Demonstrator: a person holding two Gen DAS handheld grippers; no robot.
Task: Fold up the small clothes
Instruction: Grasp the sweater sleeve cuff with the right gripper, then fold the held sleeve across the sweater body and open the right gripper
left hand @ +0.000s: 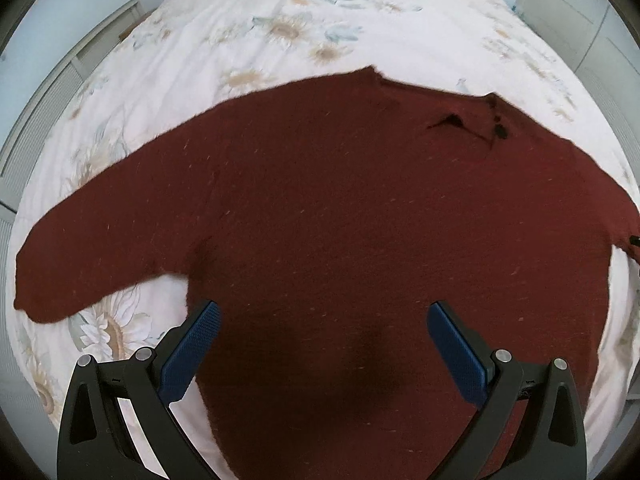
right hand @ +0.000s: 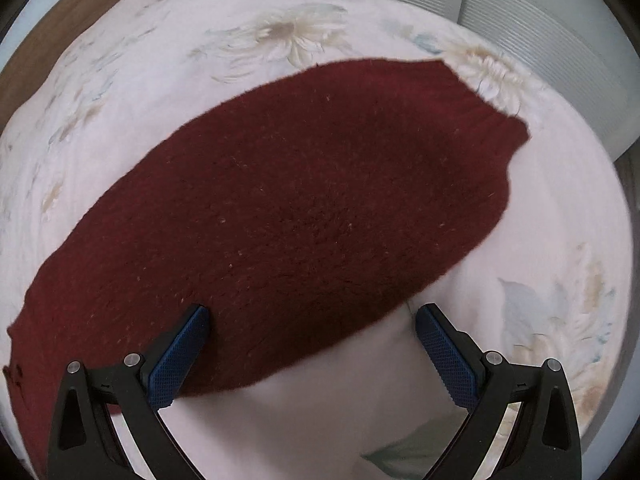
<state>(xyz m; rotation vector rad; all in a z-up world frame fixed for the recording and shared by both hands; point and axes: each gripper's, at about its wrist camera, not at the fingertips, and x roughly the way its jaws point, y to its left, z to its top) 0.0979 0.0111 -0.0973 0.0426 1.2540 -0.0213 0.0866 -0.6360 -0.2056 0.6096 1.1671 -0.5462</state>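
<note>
- A dark red sweater [left hand: 320,220] lies spread flat on a bed, body toward the left gripper [left hand: 323,320], one sleeve [left hand: 80,256] stretched out to the side with its cuff near the bed's edge.
- In the right wrist view the other sleeve [right hand: 280,208] runs slantwise across the bedspread [right hand: 540,220], its ribbed cuff [right hand: 496,120] at the far end — bare bedspread lies all round it, widest past the cuff.
- The neckline, with dark buttons [left hand: 498,126], points toward the head of the bed.
- The bedspread is white with pale flowers; white slatted doors [right hand: 520,20] and a wooden headboard [right hand: 60,32] stand around the bed.
- The left gripper hangs over the sweater's lower body, jaws spread wide, holding nothing.
- The right gripper [right hand: 312,320] is likewise wide open — one blue pad [right hand: 180,356] over the sleeve's near edge, the other over bare bedspread; whether they touch, I cannot tell.
</note>
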